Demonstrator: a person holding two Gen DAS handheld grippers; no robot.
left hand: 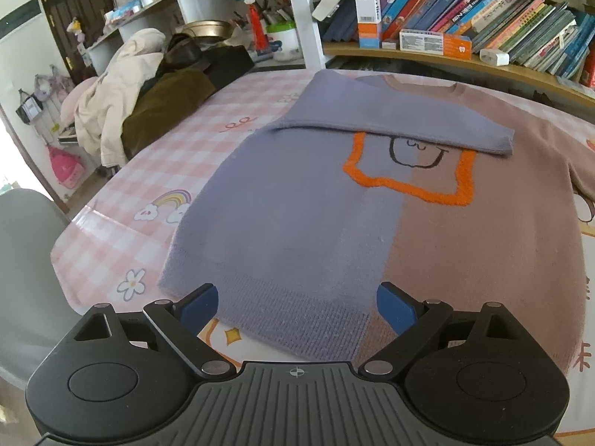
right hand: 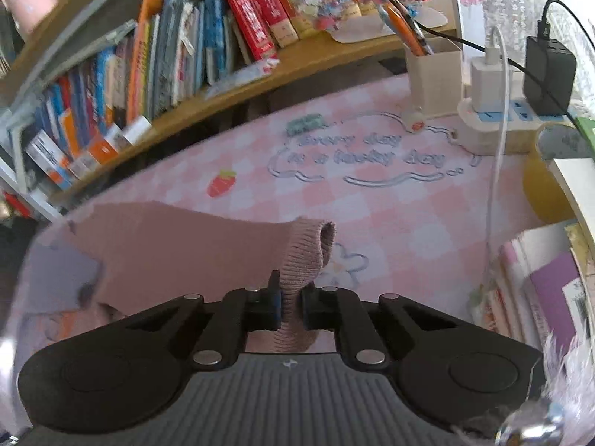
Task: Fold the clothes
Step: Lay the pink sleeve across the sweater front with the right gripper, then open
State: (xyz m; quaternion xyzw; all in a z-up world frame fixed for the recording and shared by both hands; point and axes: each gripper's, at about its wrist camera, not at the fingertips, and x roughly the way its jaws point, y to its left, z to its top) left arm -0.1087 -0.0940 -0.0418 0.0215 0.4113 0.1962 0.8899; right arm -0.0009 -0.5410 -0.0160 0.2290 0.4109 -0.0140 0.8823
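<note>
Item: lavender-and-dusty-pink knit sweater [left hand: 297, 204], flat on pink checked tablecloth [left hand: 167, 156]. Right gripper [right hand: 291, 304] clamped on its pink ribbed cuff [right hand: 303, 256]; left gripper [left hand: 297, 308] spread wide, empty.

A sweater [left hand: 297, 204] lies on the table [left hand: 178, 156], bookshelf [left hand: 465, 55] behind.

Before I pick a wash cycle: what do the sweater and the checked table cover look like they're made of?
The sweater looks like soft knit, likely wool or acrylic: matte, fuzzy, with ribbed rows at the hem and at the pink cuff pinched in the right gripper. The orange outline looks like raised, fluffy yarn. The table cover seems to be glossy printed vinyl or plastic: it catches shiny highlights.
</note>
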